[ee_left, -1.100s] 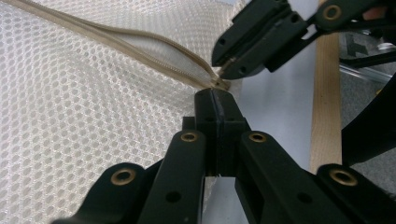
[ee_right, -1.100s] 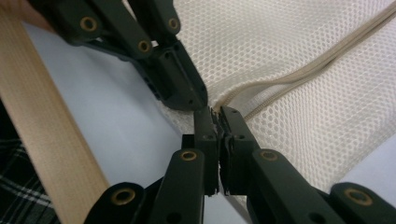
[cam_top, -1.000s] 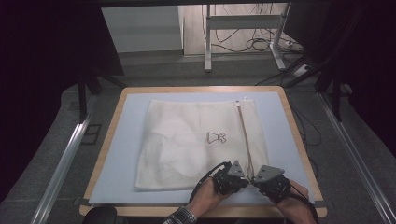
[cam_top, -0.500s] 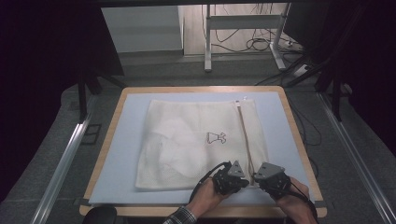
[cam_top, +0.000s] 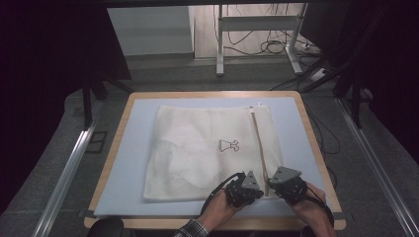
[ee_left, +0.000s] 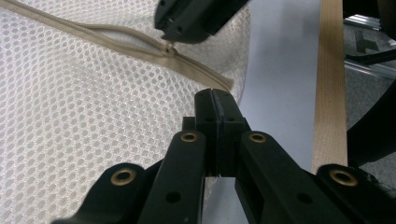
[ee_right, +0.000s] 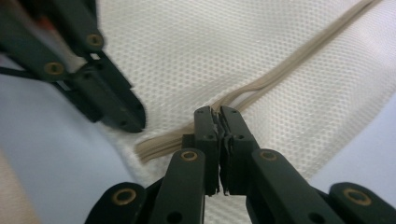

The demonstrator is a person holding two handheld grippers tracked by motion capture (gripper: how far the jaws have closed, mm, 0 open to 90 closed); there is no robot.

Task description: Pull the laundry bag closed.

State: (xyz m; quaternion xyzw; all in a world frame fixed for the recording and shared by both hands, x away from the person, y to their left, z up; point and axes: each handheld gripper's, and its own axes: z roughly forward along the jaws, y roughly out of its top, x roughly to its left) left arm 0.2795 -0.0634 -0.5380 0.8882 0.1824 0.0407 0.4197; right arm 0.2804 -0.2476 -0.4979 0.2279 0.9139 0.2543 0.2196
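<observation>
A white mesh bag [cam_top: 197, 148] with a small black print lies flat on the blue-grey mat [cam_top: 131, 153]. Its beige zipper [cam_top: 259, 143] runs along the right side toward me. Both grippers meet at the zipper's near end. My left gripper [ee_left: 215, 95] is shut on the bag's corner edge beside the zipper's end [ee_left: 219, 81]. My right gripper [ee_right: 218, 114] is shut on the zipper pull, and the two zipper tapes [ee_right: 280, 74] part just beyond its tips. In the high view the left gripper [cam_top: 258, 190] and right gripper [cam_top: 272, 187] nearly touch, each held in one hand.
The mat covers a table with a wooden rim [cam_top: 316, 148]. Metal rails [cam_top: 69, 168] run along the floor on both sides. Behind the table stand desk legs [cam_top: 220, 39] and loose cables [cam_top: 276, 47].
</observation>
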